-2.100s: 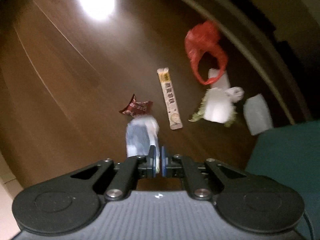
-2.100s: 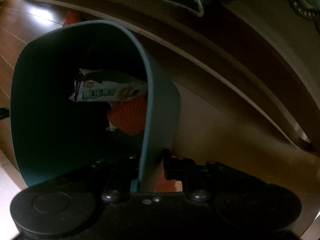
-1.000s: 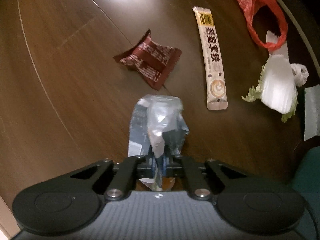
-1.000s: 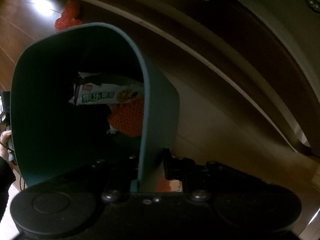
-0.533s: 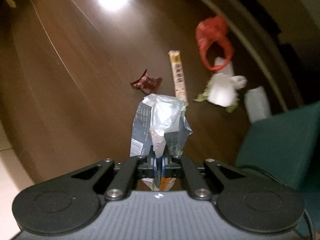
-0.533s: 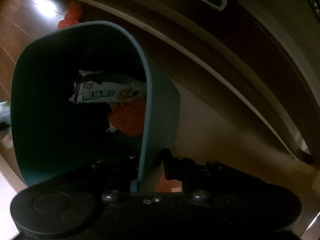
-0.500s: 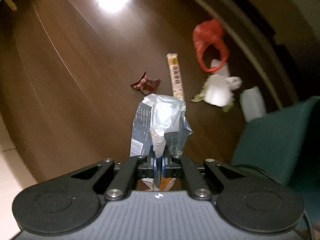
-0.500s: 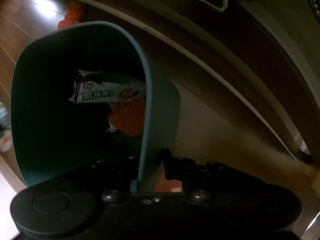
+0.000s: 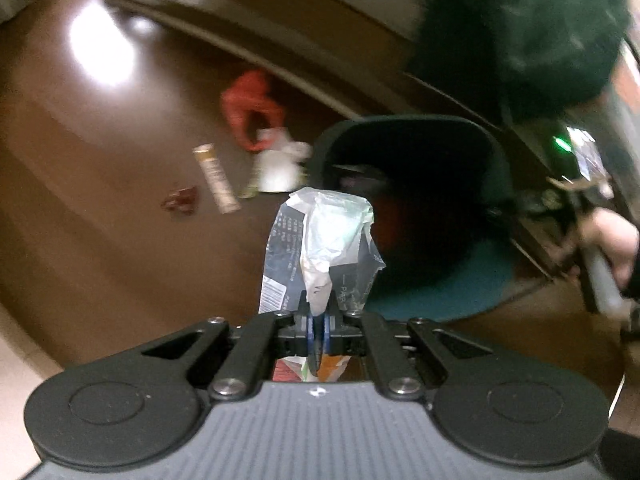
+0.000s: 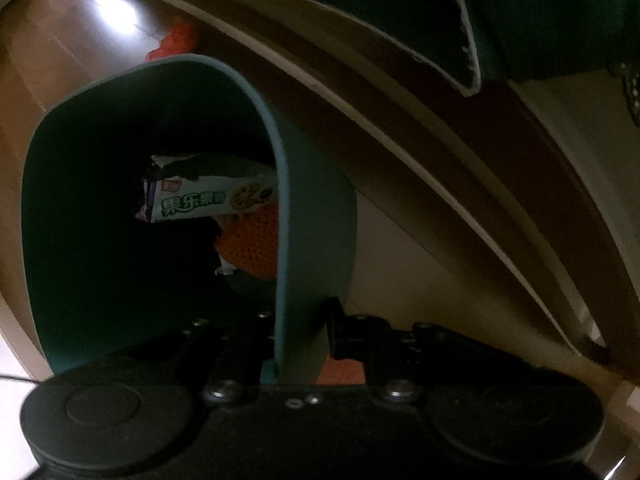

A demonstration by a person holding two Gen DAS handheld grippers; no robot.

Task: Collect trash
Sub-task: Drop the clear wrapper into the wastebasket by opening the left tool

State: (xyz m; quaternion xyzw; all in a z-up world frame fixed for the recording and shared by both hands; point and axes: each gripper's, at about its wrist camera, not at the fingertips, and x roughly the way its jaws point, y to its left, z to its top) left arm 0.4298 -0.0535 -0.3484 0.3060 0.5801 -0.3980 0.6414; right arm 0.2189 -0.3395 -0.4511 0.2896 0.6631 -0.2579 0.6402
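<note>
Left gripper (image 9: 318,330): blue pads pressed together on the lower edge of a crumpled silver-and-dark-blue wrapper (image 9: 320,248), nothing but foil between them. Wrapper standing up from the jaws, clear of the floor, its top edge overlapping the near left rim of the teal bin (image 9: 404,124) in the left wrist view. Bin mouth dark, a dull red-orange shape dimly visible inside.

On the brown wooden floor (image 9: 100,220), far left of the bin: red plastic bag (image 9: 250,110); just near it, a white crumpled bag (image 9: 278,164) beside the bin's left wall; further left, a long beige sachet (image 9: 216,178); left of that, a small dark red wrapper (image 9: 180,200). All blurred. At the right edge, a person's hand (image 9: 612,240) around a grey handle, also blurred.

Right gripper (image 10: 302,340): jaws nearly closed, clamped on the bin's thin wall (image 10: 316,240), one finger inside, one outside. Inside the bin in the right wrist view: white snack packet (image 10: 212,200) with green lettering and a biscuit picture, lying across an orange mesh piece (image 10: 252,244). Beyond the far rim, a bit of the red bag showing on the floor. Right of the bin, pale flooring and a curved wooden furniture edge (image 10: 460,184).
</note>
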